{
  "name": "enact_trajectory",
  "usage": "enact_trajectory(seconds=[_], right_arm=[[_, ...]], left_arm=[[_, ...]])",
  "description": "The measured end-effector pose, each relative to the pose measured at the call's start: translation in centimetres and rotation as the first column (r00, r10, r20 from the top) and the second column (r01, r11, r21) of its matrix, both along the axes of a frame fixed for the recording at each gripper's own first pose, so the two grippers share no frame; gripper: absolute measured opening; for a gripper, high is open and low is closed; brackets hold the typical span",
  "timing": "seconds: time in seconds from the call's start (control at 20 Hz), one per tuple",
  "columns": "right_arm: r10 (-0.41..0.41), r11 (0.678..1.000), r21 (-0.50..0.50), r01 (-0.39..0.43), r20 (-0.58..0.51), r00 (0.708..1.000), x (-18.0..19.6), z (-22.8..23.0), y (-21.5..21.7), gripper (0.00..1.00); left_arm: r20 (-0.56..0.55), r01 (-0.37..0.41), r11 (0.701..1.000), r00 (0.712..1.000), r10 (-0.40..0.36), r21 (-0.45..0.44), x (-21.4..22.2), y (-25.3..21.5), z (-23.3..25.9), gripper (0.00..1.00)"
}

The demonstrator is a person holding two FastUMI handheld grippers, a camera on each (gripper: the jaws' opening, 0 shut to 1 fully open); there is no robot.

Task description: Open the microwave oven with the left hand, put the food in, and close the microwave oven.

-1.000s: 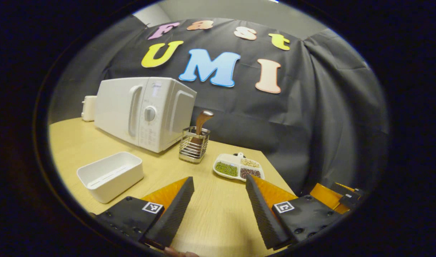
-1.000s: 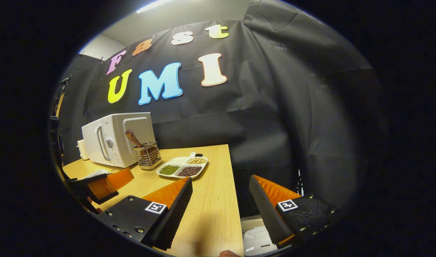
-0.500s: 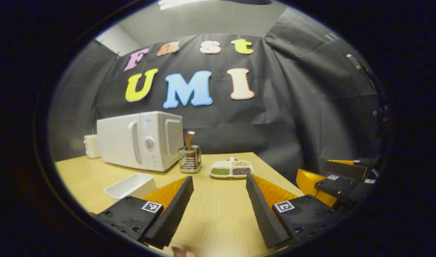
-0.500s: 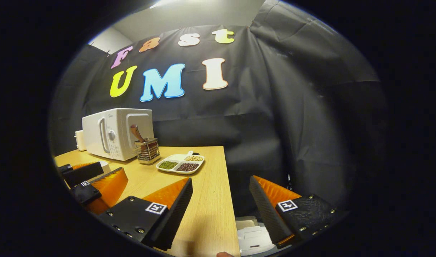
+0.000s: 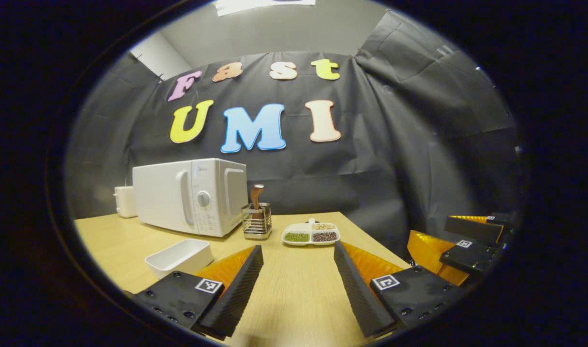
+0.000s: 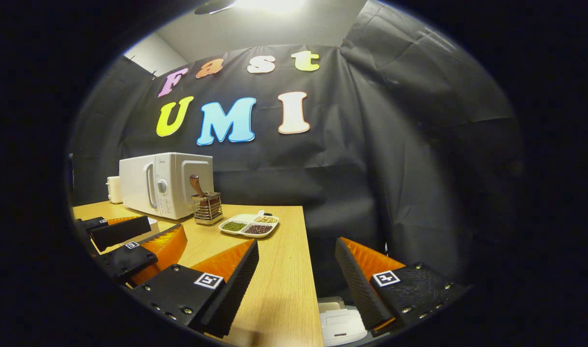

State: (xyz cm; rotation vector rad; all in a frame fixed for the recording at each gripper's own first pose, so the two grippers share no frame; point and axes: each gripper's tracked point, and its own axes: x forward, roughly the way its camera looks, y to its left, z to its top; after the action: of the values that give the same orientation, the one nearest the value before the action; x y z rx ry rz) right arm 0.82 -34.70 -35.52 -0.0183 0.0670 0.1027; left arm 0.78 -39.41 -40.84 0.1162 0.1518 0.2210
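A white microwave [image 5: 190, 195] stands at the back left of the wooden table [image 5: 298, 299], its door closed and its handle upright. The food, a white divided dish of beans [image 5: 311, 233], lies to its right near the table's far edge. My left gripper [image 5: 297, 246] hovers open over the table's near part, holding nothing. In the right gripper view the microwave [image 6: 163, 184] and the dish [image 6: 249, 225] lie far ahead on the left. My right gripper [image 6: 297, 242] is open over the table's right edge, one finger beyond it. The left gripper [image 6: 130, 241] is at its left.
A wire holder with a wooden-handled tool [image 5: 256, 220] stands between microwave and dish. A white rectangular tub [image 5: 180, 255] sits near my left finger. A small white box [image 5: 125, 201] stands behind the microwave. The right gripper [image 5: 467, 241] is off the table's right side. A white object [image 6: 342, 325] lies below.
Both grippers have tilted up and levelled out, so microwave and dish look farther and lower. Each gripper has come into the other's view. Both stay open.
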Motion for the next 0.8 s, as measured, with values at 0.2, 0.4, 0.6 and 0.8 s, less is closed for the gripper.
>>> enact_trajectory(seconds=[0.2, 0.4, 0.6, 0.8], right_arm=[[0.0, 1.0, 0.004, 0.001, -0.018, 1.0, 0.39, -0.3, 0.09, 0.97], [0.003, 1.0, -0.001, -0.003, -0.016, 1.0, 0.17, -0.31, 0.13, 0.97], [0.004, 1.0, 0.001, -0.004, -0.017, 1.0, 0.3, -0.3, 0.17, 0.97], [0.003, 1.0, 0.003, -0.003, -0.014, 1.0, 0.16, -0.21, 0.09, 0.97]], left_arm=[[0.021, 0.001, 1.0, 1.0, -0.002, 0.008, 0.16, -0.04, 0.52, 0.92], [0.022, 0.002, 1.0, 1.0, -0.002, 0.01, 0.14, 0.01, 0.56, 0.97], [0.02, 0.002, 1.0, 1.0, -0.002, 0.01, 0.32, 0.0, 0.41, 0.92], [0.024, 0.004, 1.0, 1.0, -0.004, 0.012, 0.43, -0.01, 0.53, 1.0]])
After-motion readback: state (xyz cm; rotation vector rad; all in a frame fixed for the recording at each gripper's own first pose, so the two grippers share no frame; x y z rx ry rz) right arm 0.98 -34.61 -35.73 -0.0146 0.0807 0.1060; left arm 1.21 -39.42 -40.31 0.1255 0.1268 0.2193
